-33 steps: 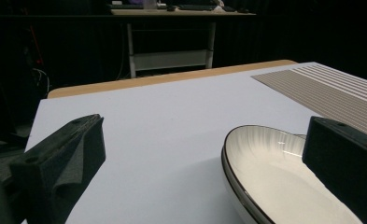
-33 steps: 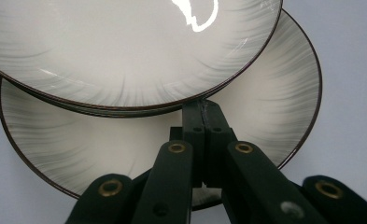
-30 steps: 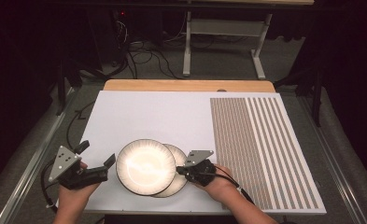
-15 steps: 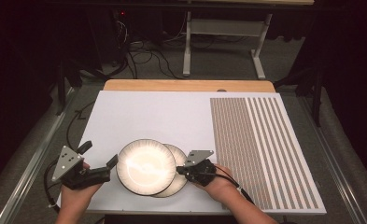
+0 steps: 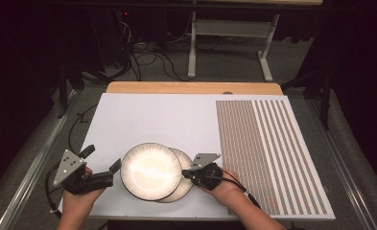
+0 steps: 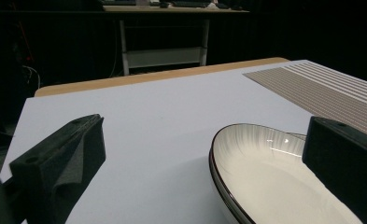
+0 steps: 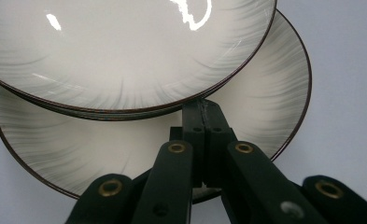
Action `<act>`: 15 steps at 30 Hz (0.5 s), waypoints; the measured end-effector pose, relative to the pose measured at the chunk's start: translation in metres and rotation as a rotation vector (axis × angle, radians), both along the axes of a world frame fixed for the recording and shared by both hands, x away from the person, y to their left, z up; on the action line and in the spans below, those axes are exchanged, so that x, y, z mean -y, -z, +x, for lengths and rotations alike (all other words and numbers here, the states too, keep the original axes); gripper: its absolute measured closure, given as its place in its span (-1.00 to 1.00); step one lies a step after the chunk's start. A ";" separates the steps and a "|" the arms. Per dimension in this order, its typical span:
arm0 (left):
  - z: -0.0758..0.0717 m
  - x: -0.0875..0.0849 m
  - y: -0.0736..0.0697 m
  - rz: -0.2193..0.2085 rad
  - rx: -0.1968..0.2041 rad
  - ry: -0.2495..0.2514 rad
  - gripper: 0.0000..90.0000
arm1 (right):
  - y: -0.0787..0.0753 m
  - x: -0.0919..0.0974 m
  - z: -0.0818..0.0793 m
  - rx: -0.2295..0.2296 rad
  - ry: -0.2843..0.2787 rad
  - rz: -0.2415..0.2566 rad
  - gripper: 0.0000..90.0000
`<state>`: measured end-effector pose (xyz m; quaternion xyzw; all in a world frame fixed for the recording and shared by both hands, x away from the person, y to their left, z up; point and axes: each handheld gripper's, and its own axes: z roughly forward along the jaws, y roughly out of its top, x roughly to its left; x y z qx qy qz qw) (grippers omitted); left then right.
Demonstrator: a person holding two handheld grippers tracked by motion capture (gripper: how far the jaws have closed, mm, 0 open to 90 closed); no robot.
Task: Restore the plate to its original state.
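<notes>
— Near the front edge of the white board (image 5: 152, 115), what lies there?

— Two pale plates with dark rims. The upper plate (image 5: 151, 170) rests partly on the lower plate (image 5: 183, 179), overlapping its left portion, so the lower one peeks out to the right of the upper plate. Both sit left of the striped mat (image 5: 267, 153), apart from it.

— Where is the left gripper (image 5: 104, 173)?

— Just to the left of the upper plate, held in the person's left hand (image 5: 78, 201). Its jaws stand wide apart. In the left gripper view one jaw rises at the left over bare board and the other at the right, in front of the upper plate's near side; the plate's rim (image 6: 218, 163) lies between them. Whether the right-hand jaw touches the plate cannot be told; nothing is clamped.

— And the right gripper (image 5: 186, 173)?

— On the right of the upper plate, in the person's right hand (image 5: 224, 187). In the right gripper view its jaws are pressed together, side by side, with their tips reaching over the lower plate (image 7: 265, 107) up to the underside of the upper plate's edge (image 7: 125, 46). The tips seem to pinch or touch the upper plate's rim, but the picture does not settle whether that rim is between them.

— What lies behind the board?

— A wooden strip (image 5: 191, 87) along its far edge.
</notes>
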<state>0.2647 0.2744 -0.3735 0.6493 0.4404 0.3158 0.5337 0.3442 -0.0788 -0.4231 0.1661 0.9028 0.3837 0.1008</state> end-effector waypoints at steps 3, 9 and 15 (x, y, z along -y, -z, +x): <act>0.000 0.000 0.000 -0.002 0.001 -0.001 -1.00 | 0.000 0.000 0.000 0.001 0.003 0.000 1.00; 0.000 -0.001 0.000 -0.002 -0.001 -0.001 -1.00 | 0.000 0.001 0.000 0.003 0.009 0.001 1.00; 0.000 -0.001 0.000 -0.004 -0.003 -0.001 -1.00 | -0.002 0.002 0.000 0.006 0.015 0.001 1.00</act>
